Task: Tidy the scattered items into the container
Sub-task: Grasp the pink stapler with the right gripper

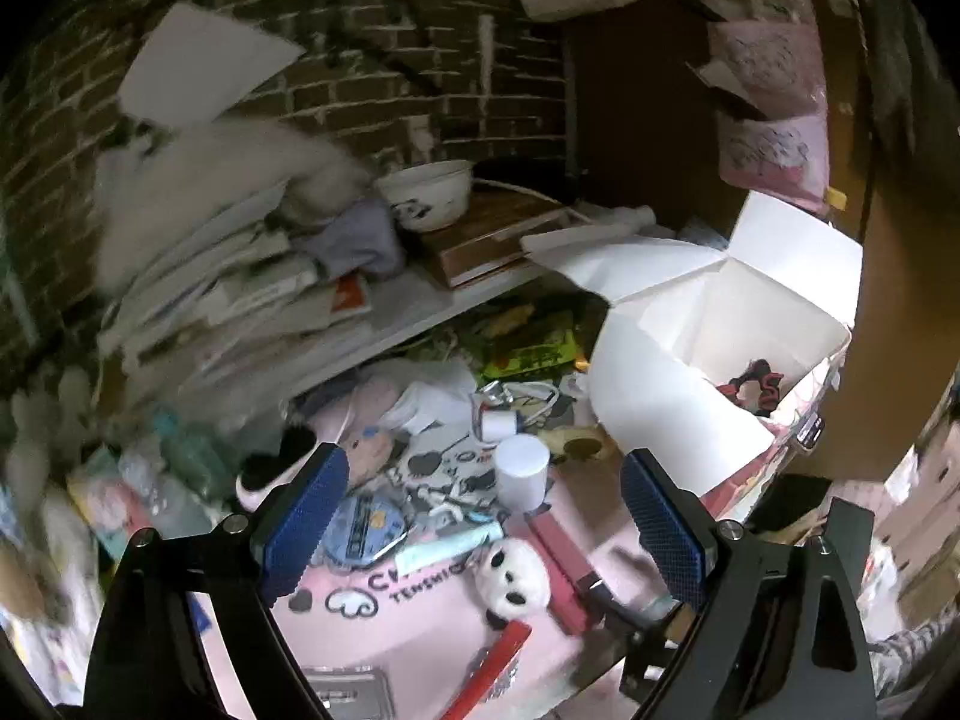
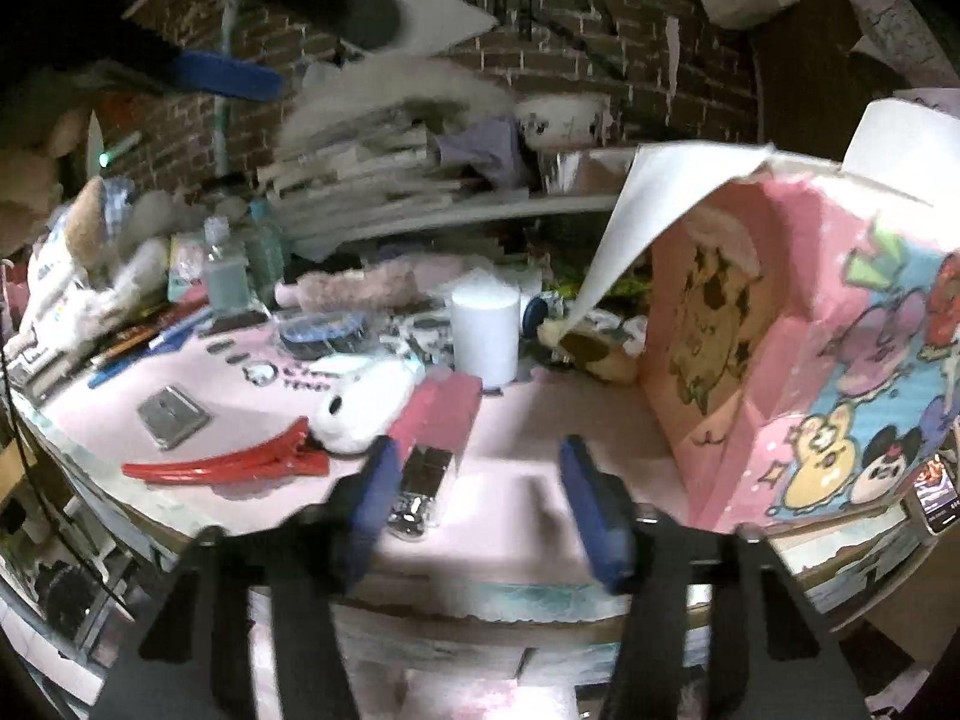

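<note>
Two claws are hanging spread and empty—your right claw [image 2: 474, 498] is crowding the pink stapler [image 2: 433, 438] just left of it; nudging it off the desk [image 2: 528, 420] is likely, the box [image 2: 798, 372] sitting right.

Cylinder [image 2: 485, 333] left of box [image 2: 798, 360]; hair clip [image 2: 228, 465] nearer, leftward.

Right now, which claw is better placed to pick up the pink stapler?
Probably the right claw: the pink stapler lies just ahead beside its left finger. The left claw sits higher, open over the clutter.
</note>
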